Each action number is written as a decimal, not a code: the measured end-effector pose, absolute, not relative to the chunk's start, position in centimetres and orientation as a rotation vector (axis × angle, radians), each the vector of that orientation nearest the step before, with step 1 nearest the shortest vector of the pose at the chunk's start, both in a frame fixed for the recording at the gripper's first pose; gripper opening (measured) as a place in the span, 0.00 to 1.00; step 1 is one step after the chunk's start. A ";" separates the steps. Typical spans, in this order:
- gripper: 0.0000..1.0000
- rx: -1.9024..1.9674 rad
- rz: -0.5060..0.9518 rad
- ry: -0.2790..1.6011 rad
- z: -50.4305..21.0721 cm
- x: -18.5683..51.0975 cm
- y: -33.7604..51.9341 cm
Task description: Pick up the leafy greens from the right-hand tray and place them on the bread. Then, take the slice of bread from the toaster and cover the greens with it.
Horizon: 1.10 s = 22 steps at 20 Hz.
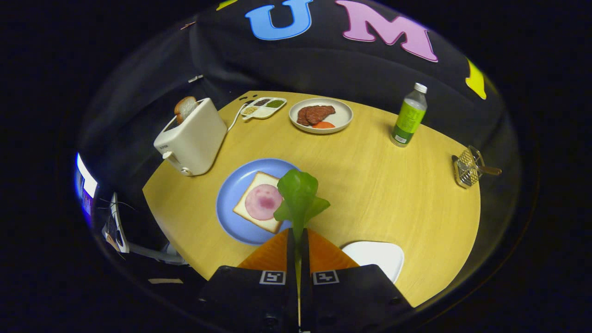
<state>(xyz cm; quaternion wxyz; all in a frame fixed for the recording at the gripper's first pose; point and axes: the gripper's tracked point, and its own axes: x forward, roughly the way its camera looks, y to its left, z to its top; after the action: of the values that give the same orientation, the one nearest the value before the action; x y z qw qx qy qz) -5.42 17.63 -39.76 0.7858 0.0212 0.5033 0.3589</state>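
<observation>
1. while the tongs (pixel 298 236) are pressing together on the stem of the leafy greens (pixel 299 196), the leaf is standing up just ahead of the fingertips, held above the worktop (pixel 393 194).
2. the greens are hanging over the near right edge of the blue plate (pixel 231 203), beside the bread (pixel 259 203) but not lying on it.
3. the bread is sitting flat on the blue plate with a round pink slice of ham (pixel 262 202) lying on top of it.
4. a white toaster (pixel 192 138) is standing beyond the plate to the left, and a slice of bread (pixel 185 108) is sticking up out of its slot.
5. a white tray (pixel 379 256) is lying on the worktop just to the right of the fingers, partly hidden by them.
6. at the far side of the worktop, a small divided dish (pixel 263 108) is sitting beside a white plate (pixel 342 121) carrying brown meat pieces (pixel 315 114) and something orange.
7. a green-labelled bottle (pixel 409 116) is standing upright to the right of that plate, well apart from it.
8. a small wire basket (pixel 468 167) with a wooden handle is resting near the worktop's right edge.
</observation>
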 end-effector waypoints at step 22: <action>0.75 0.013 0.823 1.065 -39.6 -2.9 26.4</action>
<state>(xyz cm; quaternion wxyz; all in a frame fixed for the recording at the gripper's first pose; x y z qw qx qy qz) -2.94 26.37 -39.58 0.7819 0.0060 0.4933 0.3810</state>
